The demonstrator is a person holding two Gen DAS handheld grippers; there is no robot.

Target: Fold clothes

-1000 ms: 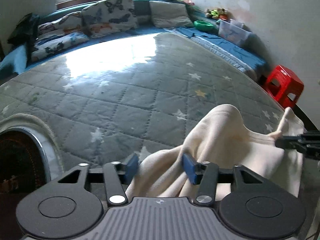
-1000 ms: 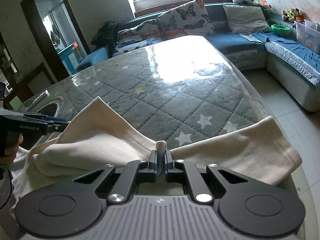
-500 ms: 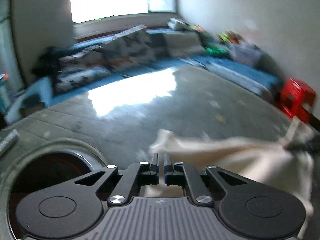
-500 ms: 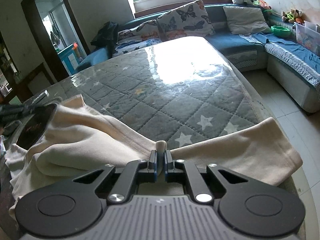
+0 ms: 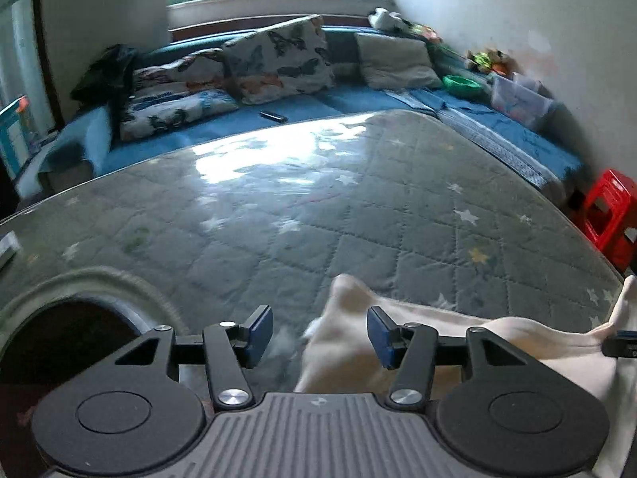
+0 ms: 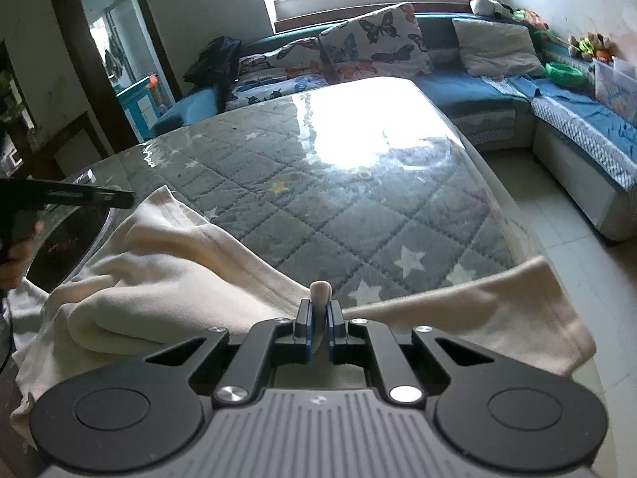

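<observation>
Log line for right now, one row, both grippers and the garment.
left gripper: jaws opening, cloth corner between, unpinched | right gripper: shut on cream garment fold | garment: bunched at near table edge

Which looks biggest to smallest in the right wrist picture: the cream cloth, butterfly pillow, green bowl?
1. Cream cloth, though it is nearest the camera.
2. Butterfly pillow.
3. Green bowl.

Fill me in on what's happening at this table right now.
A person is folding a cream garment on the quilted star-print table, with a handheld gripper in each hand. The right gripper is shut on a pinch of the fabric at the near edge. The left gripper is opening, its pads off the cloth, with a corner of the garment lying between them.
</observation>
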